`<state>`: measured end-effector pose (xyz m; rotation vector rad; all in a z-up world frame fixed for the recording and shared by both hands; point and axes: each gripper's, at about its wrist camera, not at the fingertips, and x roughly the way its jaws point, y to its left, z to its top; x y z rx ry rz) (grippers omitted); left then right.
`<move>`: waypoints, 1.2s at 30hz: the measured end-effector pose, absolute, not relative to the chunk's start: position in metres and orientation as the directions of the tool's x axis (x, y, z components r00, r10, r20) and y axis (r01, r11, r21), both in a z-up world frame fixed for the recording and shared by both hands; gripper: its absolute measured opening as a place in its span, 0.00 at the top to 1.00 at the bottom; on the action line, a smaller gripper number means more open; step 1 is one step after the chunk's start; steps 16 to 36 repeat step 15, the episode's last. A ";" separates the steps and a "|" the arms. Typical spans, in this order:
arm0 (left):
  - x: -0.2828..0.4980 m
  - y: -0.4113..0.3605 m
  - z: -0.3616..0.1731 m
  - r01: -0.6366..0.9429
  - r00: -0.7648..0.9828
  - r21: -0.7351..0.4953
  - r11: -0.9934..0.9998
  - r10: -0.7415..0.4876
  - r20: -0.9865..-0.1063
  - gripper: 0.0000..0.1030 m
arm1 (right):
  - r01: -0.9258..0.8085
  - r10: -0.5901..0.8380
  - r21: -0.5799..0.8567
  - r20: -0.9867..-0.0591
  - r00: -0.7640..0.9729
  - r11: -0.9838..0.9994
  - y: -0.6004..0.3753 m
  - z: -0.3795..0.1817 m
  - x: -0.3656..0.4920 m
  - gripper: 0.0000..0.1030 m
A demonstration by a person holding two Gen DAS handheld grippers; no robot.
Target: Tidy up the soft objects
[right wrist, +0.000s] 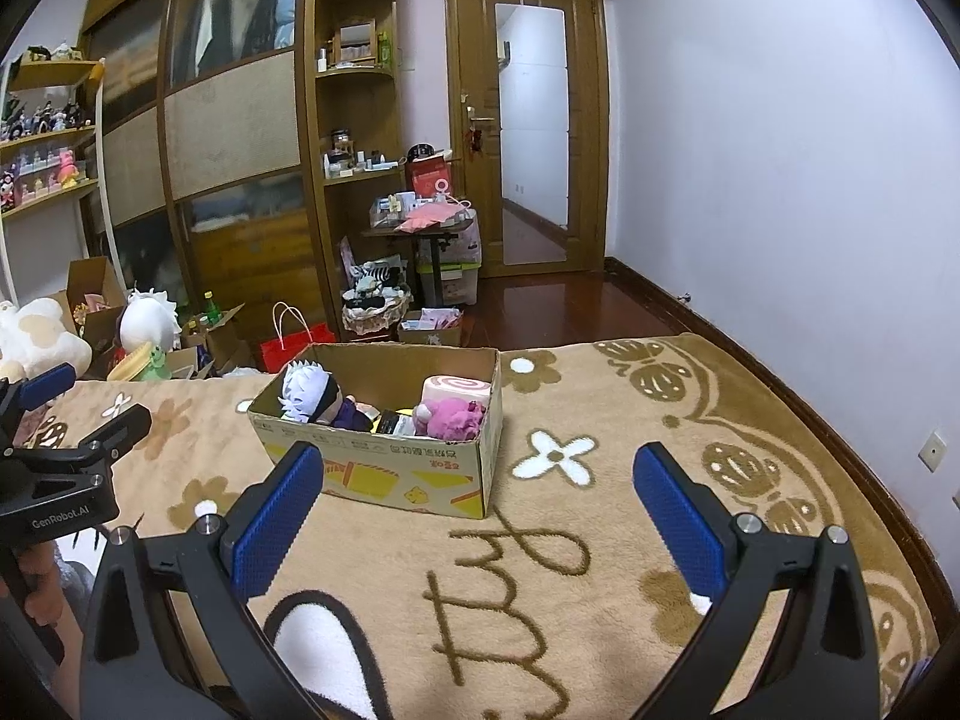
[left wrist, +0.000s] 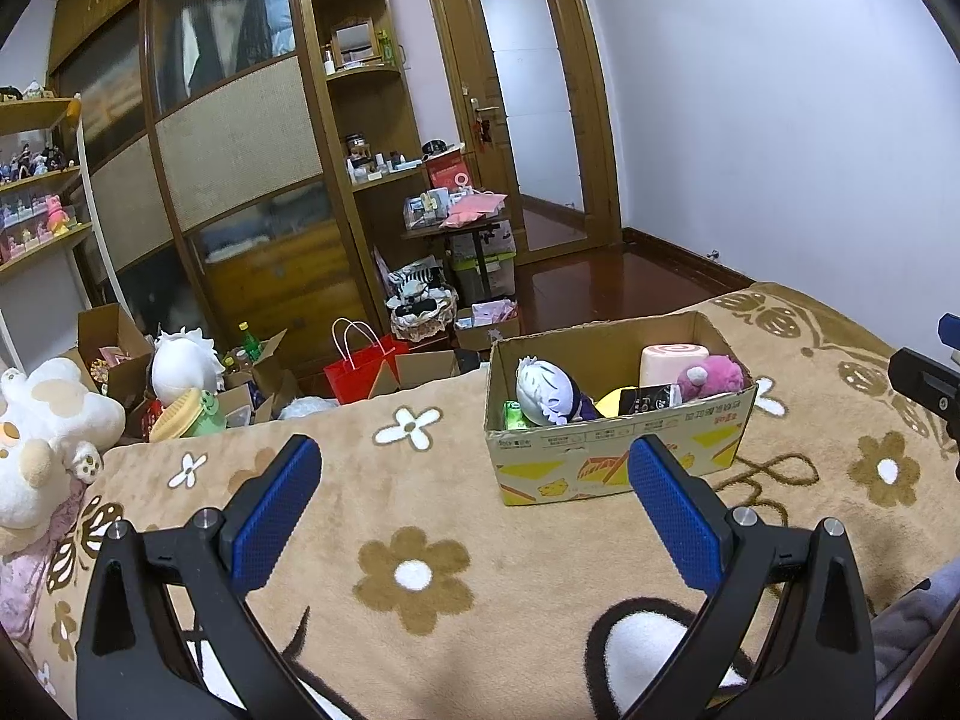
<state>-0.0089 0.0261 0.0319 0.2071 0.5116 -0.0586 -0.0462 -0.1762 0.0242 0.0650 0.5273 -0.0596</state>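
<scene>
A cardboard box [left wrist: 618, 462] [right wrist: 384, 468] stands on a tan flowered blanket [left wrist: 420, 516] [right wrist: 600, 480] spread over the bed. Inside it lie a white-haired doll [left wrist: 543, 390] [right wrist: 309, 390], a pink plush [left wrist: 717, 375] [right wrist: 453, 420], a pink swirl roll [left wrist: 672, 360] [right wrist: 459, 387] and a yellow toy [left wrist: 612, 402]. My left gripper [left wrist: 474, 450] is open and empty, just short of the box. My right gripper [right wrist: 480, 456] hangs open and empty, to the right of the box. A big white and tan plush [left wrist: 42, 438] [right wrist: 36, 336] rests at the bed's left edge.
Beyond the bed the floor holds open cartons, a white-haired plush [left wrist: 180, 360], a red bag [left wrist: 360, 372] and a basket [left wrist: 420, 312]. A wooden wardrobe and shelves line the left wall. A door [left wrist: 528, 120] is at the back. The white wall runs along the right.
</scene>
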 end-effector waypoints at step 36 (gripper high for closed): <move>-0.010 0.027 0.032 0.106 0.872 0.184 0.977 -0.002 -0.490 0.02 | 0.075 -0.042 0.045 -0.505 0.862 0.996 -0.178 0.025 -0.045 0.00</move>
